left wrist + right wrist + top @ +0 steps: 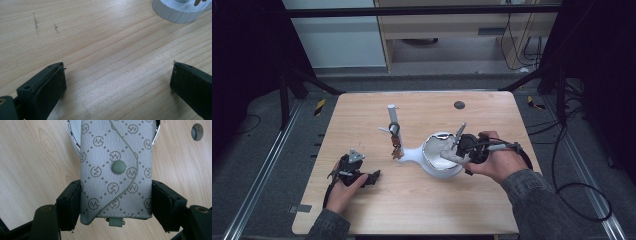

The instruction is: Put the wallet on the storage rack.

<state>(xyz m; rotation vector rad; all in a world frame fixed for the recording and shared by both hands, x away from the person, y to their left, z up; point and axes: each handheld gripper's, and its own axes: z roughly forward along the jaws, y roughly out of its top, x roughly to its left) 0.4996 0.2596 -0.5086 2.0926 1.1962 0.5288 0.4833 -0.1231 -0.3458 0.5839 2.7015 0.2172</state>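
Note:
A grey key pouch (116, 165) with a monogram pattern and a snap button sits between the jaws of my right gripper (116, 192), which is shut on its two sides. In the high view the right gripper (458, 150) holds the pouch (458, 137) over the white, chrome-rimmed bowl (434, 152) at the table's middle right. The bowl's rim (72, 138) shows behind the pouch. My left gripper (371, 176) rests on the table at the front left. Its jaws stand wide open over bare wood (118, 72).
A white post (392, 117) with keys (396, 146) hanging on it stands left of the bowl, joined to it by a white base (178, 12). A dark round disc (459, 105) lies near the table's far edge, also visible as the disc (197, 131).

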